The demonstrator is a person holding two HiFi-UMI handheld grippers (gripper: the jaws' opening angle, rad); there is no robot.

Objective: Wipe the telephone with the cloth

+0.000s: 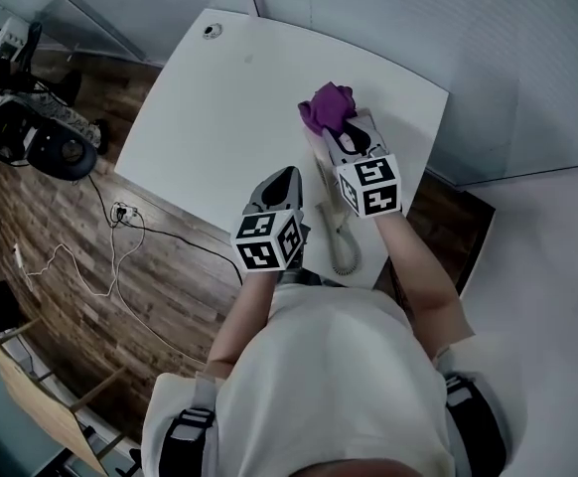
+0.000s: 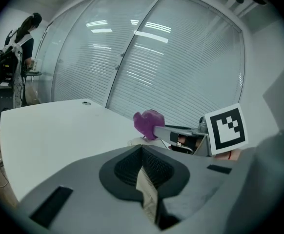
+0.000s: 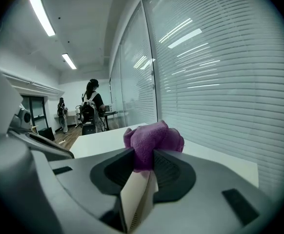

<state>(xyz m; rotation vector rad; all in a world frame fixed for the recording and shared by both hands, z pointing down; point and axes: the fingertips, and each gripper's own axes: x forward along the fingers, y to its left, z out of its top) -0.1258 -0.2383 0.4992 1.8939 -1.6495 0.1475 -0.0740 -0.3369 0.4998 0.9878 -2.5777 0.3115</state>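
Right gripper (image 3: 144,165): I see its jaws pinching the purple cloth (image 3: 152,141), which bunches out past the tips. Left gripper (image 2: 143,156): jaws pressed together, nothing between them. The telephone (image 1: 342,238) lies at the near edge of the white table (image 1: 219,97), just right of the left gripper and partly under the right one. I cannot tell whether the cloth touches it.

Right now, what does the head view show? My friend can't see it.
Seen from above, a person holds a purple cloth in the right tongs over a white table. The left tongs are shut and empty, and a pale telephone lies near the table's edge between them.
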